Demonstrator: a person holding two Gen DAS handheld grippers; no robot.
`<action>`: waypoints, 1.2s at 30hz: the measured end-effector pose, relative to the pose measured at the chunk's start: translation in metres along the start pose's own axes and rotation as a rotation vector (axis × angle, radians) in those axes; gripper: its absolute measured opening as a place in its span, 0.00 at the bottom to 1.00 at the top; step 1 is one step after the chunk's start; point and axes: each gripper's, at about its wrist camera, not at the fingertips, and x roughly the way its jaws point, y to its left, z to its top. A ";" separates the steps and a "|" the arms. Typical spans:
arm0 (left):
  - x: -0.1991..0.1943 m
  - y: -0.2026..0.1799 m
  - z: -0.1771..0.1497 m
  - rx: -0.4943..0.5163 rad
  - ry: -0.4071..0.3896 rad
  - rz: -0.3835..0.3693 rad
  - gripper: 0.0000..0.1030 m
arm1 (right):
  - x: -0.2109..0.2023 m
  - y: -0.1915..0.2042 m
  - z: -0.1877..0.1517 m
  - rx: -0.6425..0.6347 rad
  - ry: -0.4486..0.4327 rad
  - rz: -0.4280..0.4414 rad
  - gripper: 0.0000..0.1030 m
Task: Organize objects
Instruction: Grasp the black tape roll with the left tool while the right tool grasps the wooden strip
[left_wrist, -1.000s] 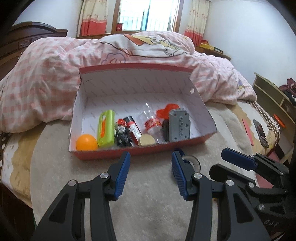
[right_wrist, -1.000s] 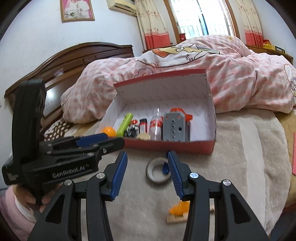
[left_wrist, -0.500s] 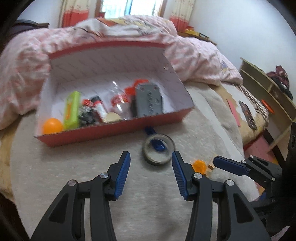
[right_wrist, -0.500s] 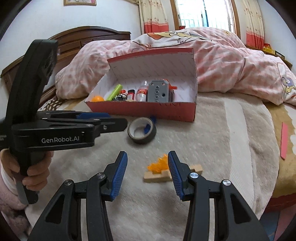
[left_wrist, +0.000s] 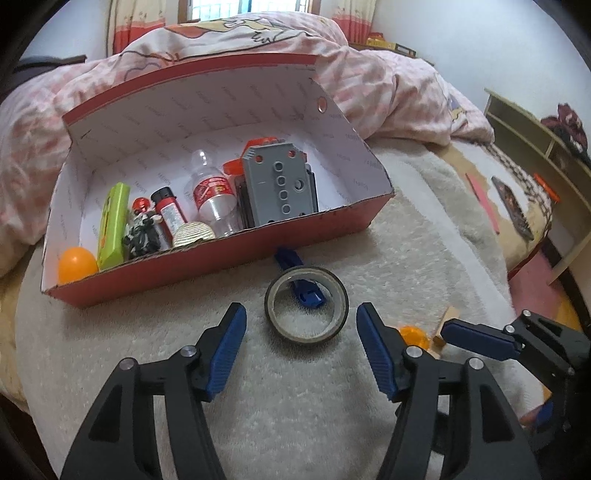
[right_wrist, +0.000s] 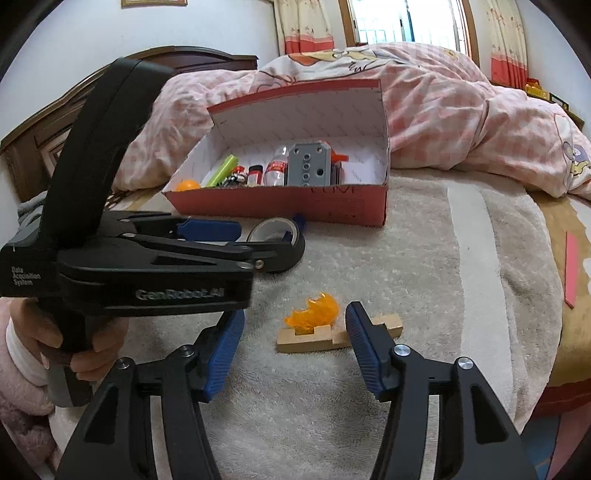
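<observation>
A red cardboard box (left_wrist: 229, 258) (right_wrist: 332, 206) lies on the beige blanket with several small items inside. Just in front of it lies a dark tape roll (left_wrist: 306, 306) (right_wrist: 291, 240) with a blue clip (left_wrist: 301, 282) through it. My left gripper (left_wrist: 299, 332) hovers just short of the roll, its jaws opening and wide, nothing between the pads. My right gripper (right_wrist: 295, 328) has its jaws opening over an orange plastic piece (right_wrist: 314, 310) and a wooden block (right_wrist: 332, 336); the pads touch neither. The left gripper's body (right_wrist: 147, 266) fills the left of the right wrist view.
A pink checked quilt (left_wrist: 388, 85) is heaped behind the box. A phone (left_wrist: 513, 206) and a red strip (left_wrist: 480, 199) lie at the bed's right edge, beside a low shelf (left_wrist: 535, 147). A dark wooden headboard (right_wrist: 55, 129) stands at left. A hand (right_wrist: 85, 354) holds the left gripper.
Both grippers have sunk toward the blanket and spread their jaws wider. The left one drew close to the tape roll; the right one settled over the orange piece and wooden block.
</observation>
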 end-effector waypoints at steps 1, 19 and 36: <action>0.002 -0.002 0.001 0.012 0.001 0.007 0.61 | 0.000 -0.001 0.000 0.003 0.001 -0.003 0.57; 0.015 -0.007 0.002 0.056 0.016 0.070 0.49 | 0.006 -0.015 -0.010 0.033 0.064 -0.064 0.72; -0.019 0.019 -0.016 -0.001 -0.001 0.047 0.47 | 0.016 -0.016 0.001 -0.084 0.123 -0.044 0.86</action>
